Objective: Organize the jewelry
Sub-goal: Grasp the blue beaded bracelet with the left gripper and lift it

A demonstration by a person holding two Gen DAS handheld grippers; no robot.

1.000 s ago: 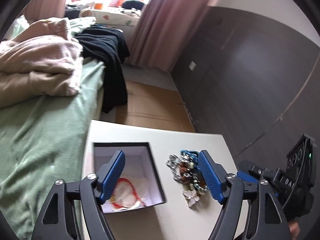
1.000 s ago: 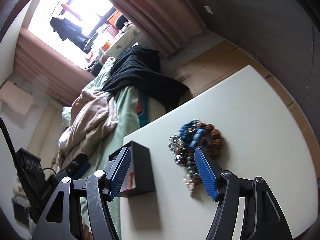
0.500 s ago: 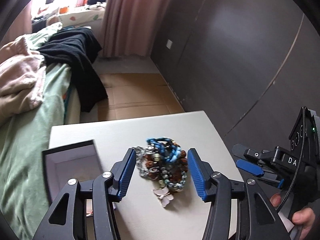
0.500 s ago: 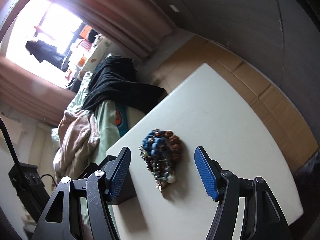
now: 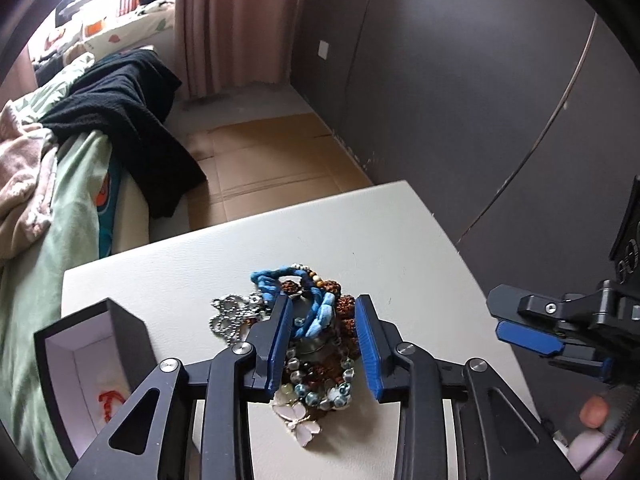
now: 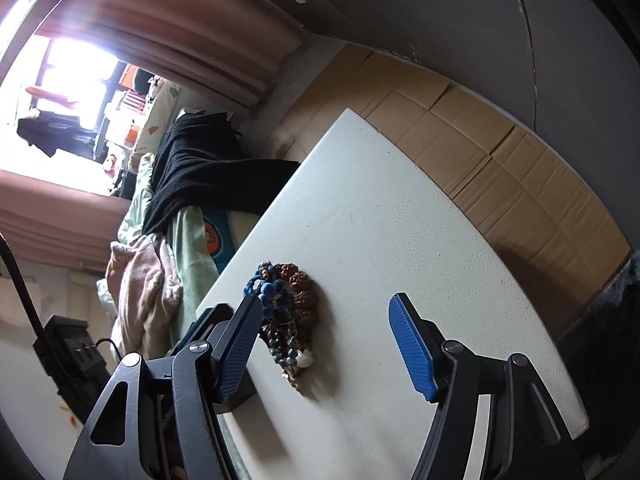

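Observation:
A tangled jewelry pile (image 5: 316,344) of blue braided, brown beaded and glass-bead bracelets, with a silver chain (image 5: 232,316) and a white butterfly pendant (image 5: 300,420), lies on the white table (image 5: 360,240). My left gripper (image 5: 322,320) hovers over the pile, its jaws closing, the blue bracelet framed between the pads without being pressed. An open black box (image 5: 132,344) with white lining stands to the left and holds a red string bracelet (image 5: 110,402). My right gripper (image 6: 324,312) stands open above the table; the pile (image 6: 296,304) lies beside its left finger.
A bed (image 5: 64,240) with green sheet, pink blanket and a black garment (image 5: 132,128) runs along the table's left side. Flattened cardboard (image 6: 500,152) covers the floor beyond the table. Dark wall panels (image 5: 460,100) stand to the right. A person's fingertip (image 5: 594,416) shows at the lower right.
My left gripper has swung right, from over the black box to over the jewelry pile, and its jaws have narrowed. In the right view the pile has slid toward the left finger; those jaws kept their width.

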